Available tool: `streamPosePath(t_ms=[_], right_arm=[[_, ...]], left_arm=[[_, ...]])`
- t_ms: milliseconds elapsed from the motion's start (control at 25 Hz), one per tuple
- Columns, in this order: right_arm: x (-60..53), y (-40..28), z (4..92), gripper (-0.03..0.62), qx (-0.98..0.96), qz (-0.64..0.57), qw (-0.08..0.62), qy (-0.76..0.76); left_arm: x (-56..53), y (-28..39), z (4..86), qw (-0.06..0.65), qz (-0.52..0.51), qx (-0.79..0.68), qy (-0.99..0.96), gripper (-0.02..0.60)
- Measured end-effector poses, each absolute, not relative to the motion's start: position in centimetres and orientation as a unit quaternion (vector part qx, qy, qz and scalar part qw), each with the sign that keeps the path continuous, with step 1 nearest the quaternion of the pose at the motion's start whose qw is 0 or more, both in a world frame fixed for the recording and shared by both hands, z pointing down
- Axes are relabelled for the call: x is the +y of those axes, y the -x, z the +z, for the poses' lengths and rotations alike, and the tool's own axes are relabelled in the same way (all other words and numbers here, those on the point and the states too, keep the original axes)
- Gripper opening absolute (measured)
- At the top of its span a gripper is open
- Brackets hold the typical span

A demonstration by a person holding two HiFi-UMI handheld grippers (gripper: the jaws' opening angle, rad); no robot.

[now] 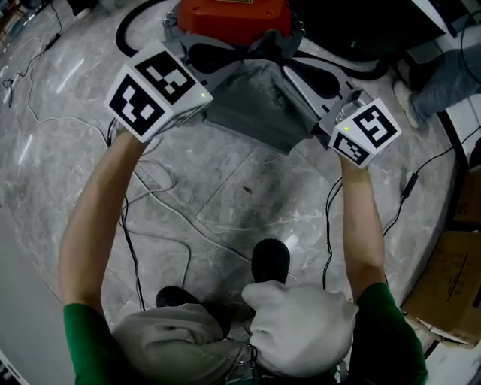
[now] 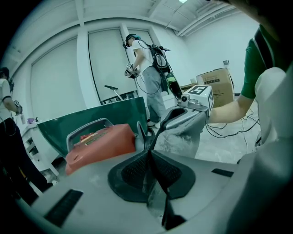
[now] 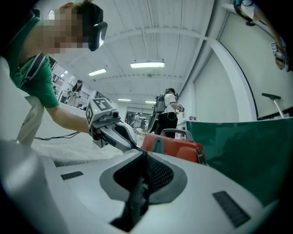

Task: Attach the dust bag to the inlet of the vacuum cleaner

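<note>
Left arm (image 1: 94, 225) and right arm (image 1: 361, 225) stretched forward, spread apart, left gripper (image 2: 149, 155) tilted downward, right gripper (image 3: 145, 157) nearly level, facing each other - each with jaws pinched together on the bag (image 1: 263, 105).

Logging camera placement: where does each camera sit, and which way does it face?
Head view: on the person's head, steeply down onto dust bag and red vacuum cleaner; forearms, legs, left gripper, right gripper show.
Left gripper view: on that gripper, along jaws shut on the bag, toward the right gripper and forearm.
Right gripper view: likewise, jaws shut on the bag, toward the left gripper and arm.
Both gripper views share the vacuum cleaner and a green board.
</note>
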State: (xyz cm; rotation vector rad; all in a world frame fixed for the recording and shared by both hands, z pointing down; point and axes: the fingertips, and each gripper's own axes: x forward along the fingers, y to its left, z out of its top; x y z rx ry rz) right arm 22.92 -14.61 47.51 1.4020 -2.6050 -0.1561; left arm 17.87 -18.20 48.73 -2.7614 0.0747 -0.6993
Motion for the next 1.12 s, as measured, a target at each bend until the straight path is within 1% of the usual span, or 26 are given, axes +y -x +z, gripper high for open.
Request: streamPosePath(t_ms=[160, 520, 720, 1120], right_arm=[[-15.6, -23.7, 47.4, 0.028, -0.88, -0.053, 0.092, -0.463], [-17.2, -25.1, 47.4, 0.031, -0.895, -0.034, 0.064, -0.441], [-18.9, -26.9, 46.9, 0.031, -0.898, -0.013, 0.054, -0.436], [-19.1, -27.0, 47.3, 0.031, -0.896, -0.026, 0.06, -0.44]], left_arm=[[-18.7, -18.4, 48.7, 0.141, -0.237, 0.033, 0.961, 0.023], [-19.7, -19.3, 48.7, 0.137, -0.23, 0.035, 0.963, 0.028], [-21.2, -20.9, 48.2, 0.126, -0.239, 0.03, 0.962, 0.029], [-21.3, -21.0, 48.7, 0.149, -0.227, 0.064, 0.96, 0.031]])
